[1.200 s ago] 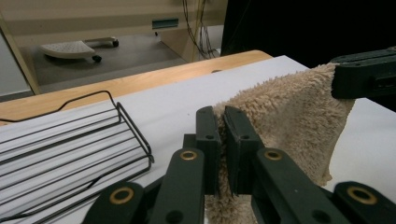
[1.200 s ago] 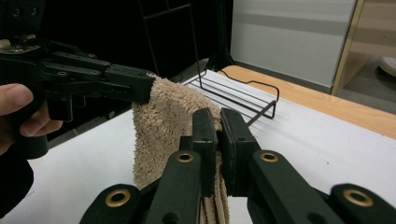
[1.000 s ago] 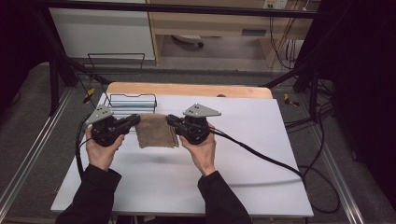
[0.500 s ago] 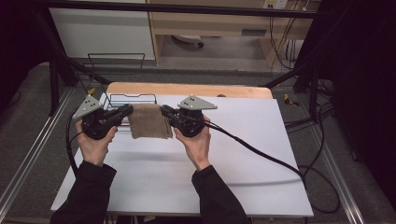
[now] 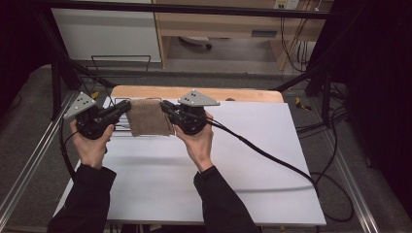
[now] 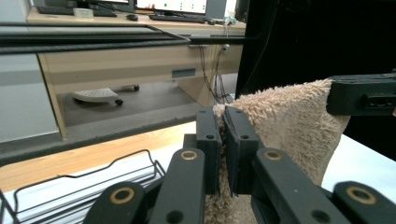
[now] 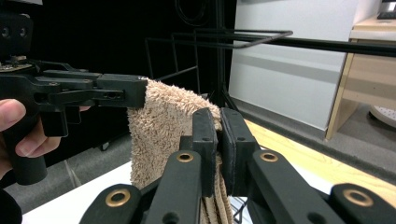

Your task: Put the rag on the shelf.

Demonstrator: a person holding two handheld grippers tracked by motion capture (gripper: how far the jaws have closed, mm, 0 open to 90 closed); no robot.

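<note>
A tan fluffy towel (image 5: 148, 117) hangs folded in the air between my two grippers, above the far left part of the white table (image 5: 233, 179). My left gripper (image 5: 127, 105) is shut on its left top corner, and in the left gripper view the jaws pinch the towel (image 6: 280, 121) edge at the left gripper (image 6: 223, 122). My right gripper (image 5: 164, 106) is shut on the right top corner; in the right gripper view the towel (image 7: 163, 126) runs from the right gripper (image 7: 218, 122) across to the other gripper (image 7: 135, 91).
A black wire basket (image 5: 109, 104) sits at the table's far left corner, just behind the towel, on a wooden board (image 5: 243, 94). A thick cable (image 5: 272, 155) trails from the right gripper across the table to the right. A desk (image 5: 228, 24) stands beyond.
Both hands have lifted the towel off the table and carried it up and toward the far left, over the wire basket. The grips have not changed.
</note>
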